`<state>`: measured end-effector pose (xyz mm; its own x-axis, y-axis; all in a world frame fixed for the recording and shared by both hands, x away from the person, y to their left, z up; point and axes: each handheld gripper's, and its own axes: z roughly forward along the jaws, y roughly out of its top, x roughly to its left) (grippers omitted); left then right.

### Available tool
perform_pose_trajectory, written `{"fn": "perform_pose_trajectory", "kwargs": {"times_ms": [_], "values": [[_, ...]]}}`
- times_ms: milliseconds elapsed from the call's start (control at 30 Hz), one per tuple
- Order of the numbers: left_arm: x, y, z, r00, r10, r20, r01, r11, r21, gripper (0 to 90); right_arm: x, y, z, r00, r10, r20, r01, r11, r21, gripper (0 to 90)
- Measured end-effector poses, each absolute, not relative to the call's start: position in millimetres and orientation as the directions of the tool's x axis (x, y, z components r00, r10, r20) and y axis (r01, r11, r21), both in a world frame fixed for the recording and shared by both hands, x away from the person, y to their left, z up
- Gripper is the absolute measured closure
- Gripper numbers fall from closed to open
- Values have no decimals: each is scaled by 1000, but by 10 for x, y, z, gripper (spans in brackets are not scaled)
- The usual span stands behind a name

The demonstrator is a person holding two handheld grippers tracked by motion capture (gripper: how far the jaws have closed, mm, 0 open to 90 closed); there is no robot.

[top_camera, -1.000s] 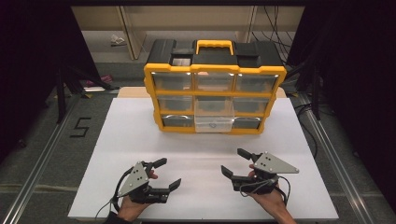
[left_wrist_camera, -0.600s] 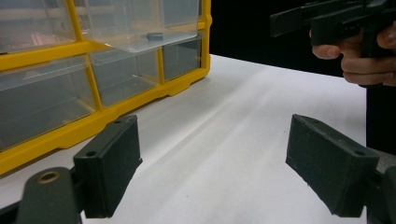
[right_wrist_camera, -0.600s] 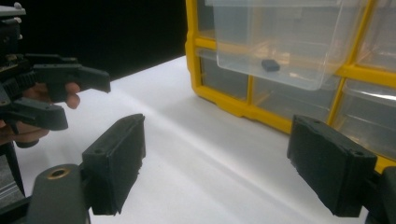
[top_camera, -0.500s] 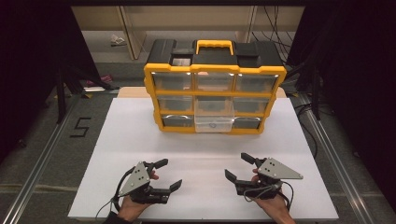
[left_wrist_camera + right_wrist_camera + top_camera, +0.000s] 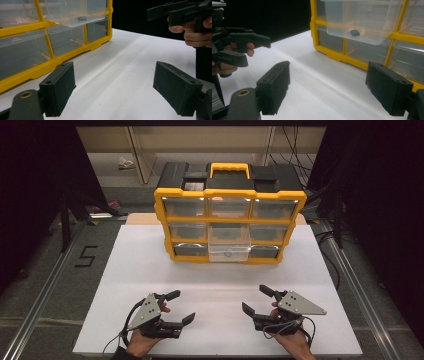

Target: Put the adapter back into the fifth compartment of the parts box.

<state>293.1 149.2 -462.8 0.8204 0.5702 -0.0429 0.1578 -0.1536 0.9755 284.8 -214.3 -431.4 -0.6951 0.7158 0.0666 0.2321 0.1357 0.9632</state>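
Two grippers rest low over the near edge of a white surface point(image 5: 150, 265), one in each of the person's hands. The left gripper point(image 5: 176, 306) sits at the near left with its fingers point(image 5: 58, 88) spread wide and holding nothing; the right gripper point(image 5: 259, 300) sits at the near right, its fingers point(image 5: 274, 86) likewise wide apart and empty. Both point toward the middle of the surface and stand well apart from each other.

At the far side of the surface stands a yellow-framed organizer point(image 5: 230, 222) with a yellow handle point(image 5: 229, 168) on its black top and three rows of clear drawers. The middle drawer point(image 5: 228, 251) of the lower rows is pulled out toward the person, while the others sit flush in the frame. Inside the pulled-out drawer lies a small dark part point(image 5: 354, 32), seen through the clear plastic in both gripper views. Both grippers are well short of the organizer, with bare surface between.
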Motion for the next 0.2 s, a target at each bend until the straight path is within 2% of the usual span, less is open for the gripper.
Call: {"fn": "perform_pose_trajectory", "kwargs": {"times_ms": [200], "values": [[2931, 1493, -4628, 821, 570, -42, 156, -154, 976, 173, 2883, -2159, -4354, -688, 723, 63, 243, 147, 959, 206]]}}
